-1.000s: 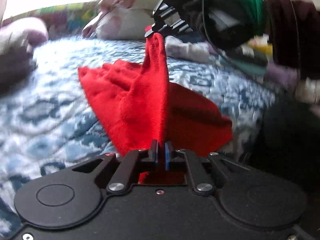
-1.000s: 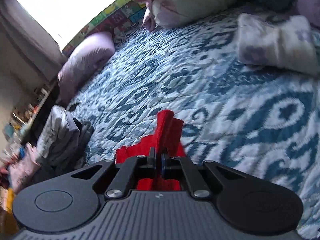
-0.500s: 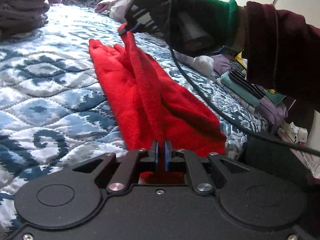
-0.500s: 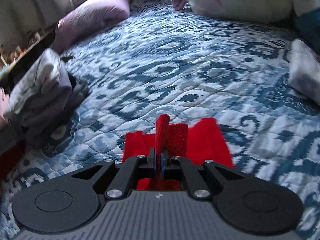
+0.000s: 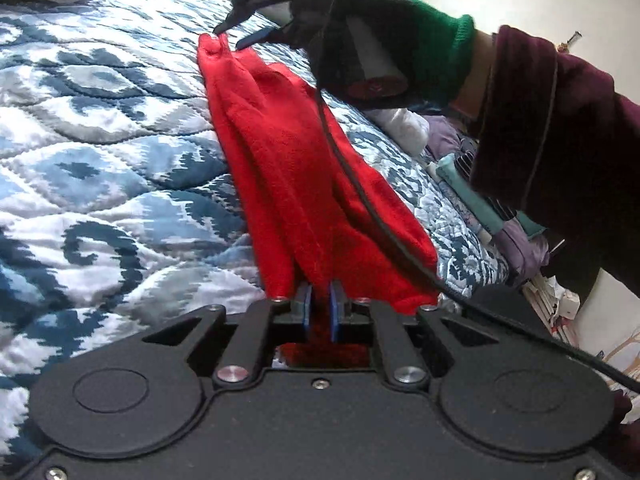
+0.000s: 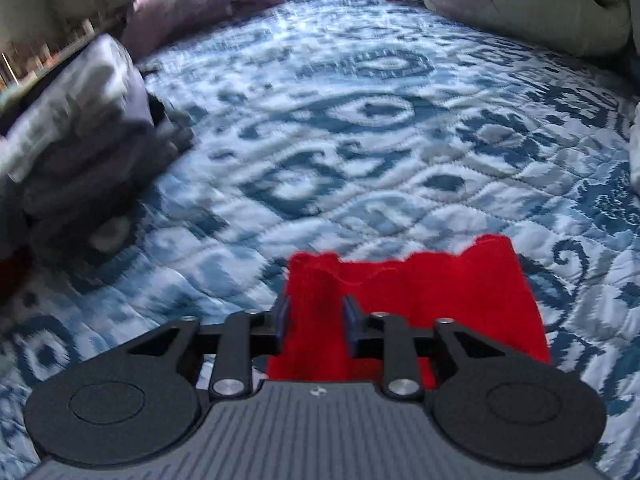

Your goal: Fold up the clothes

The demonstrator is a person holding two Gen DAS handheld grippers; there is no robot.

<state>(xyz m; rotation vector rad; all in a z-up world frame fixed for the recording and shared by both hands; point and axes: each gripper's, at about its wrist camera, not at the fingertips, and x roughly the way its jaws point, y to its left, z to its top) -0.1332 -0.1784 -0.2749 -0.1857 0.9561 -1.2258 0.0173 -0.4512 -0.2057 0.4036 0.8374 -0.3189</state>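
Note:
A red fleece garment (image 5: 296,168) lies stretched in a long folded strip on the blue patterned quilt (image 5: 100,128). My left gripper (image 5: 319,307) holds the near end, its jaws slightly parted with red cloth between the blue pads. My right gripper (image 5: 230,38) is at the far end, jaws apart just above the cloth corner. In the right wrist view the right gripper (image 6: 316,320) is open around a bunched ridge of the red garment (image 6: 440,300), which lies flat on the quilt (image 6: 360,140).
A stack of folded grey clothes (image 6: 76,140) sits at the left on the bed. Pillows (image 6: 208,4) and a bundled duvet (image 6: 540,4) lie at the far end. Folded clothes (image 5: 472,200) lie beside the bed's right edge. A black cable (image 5: 380,220) crosses the red cloth.
Both grippers lowered the red garment onto the quilt, stretched flat. The right gripper's jaws opened and let go of the far end. The left jaws parted slightly.

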